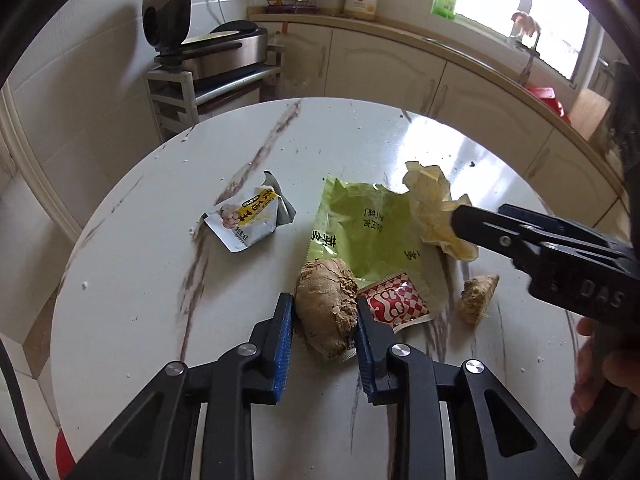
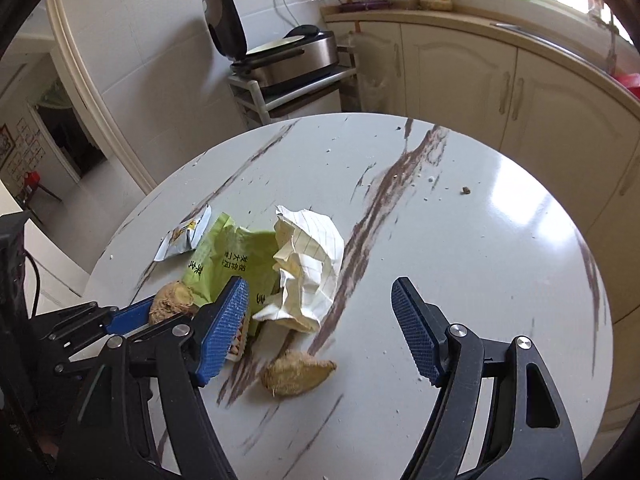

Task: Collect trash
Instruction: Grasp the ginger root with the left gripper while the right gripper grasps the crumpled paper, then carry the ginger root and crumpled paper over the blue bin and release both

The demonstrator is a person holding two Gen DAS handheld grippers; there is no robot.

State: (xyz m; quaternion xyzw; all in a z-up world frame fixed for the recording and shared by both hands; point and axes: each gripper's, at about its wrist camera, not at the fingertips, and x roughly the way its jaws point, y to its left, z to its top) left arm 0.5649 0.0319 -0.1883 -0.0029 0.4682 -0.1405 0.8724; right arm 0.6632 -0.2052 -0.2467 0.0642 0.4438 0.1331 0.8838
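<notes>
Left tongs (image 1: 325, 312) pinch my ginger (image 1: 328, 308) lumpily, so it could roll out; right tongs (image 2: 320, 328) gape empty, paper (image 2: 306, 268) at twelve o'clock.

Daylight enters from the window (image 1: 516, 8), which I see overexposed to white. Below it, the glossy table (image 1: 160, 264) carries a bright glare patch on the side nearest the window; shadows there are soft and short. Both fisheye views bend straight lines strongly toward black vignetted corners. I find the centre sharp, the near edges slightly blurred.
</notes>
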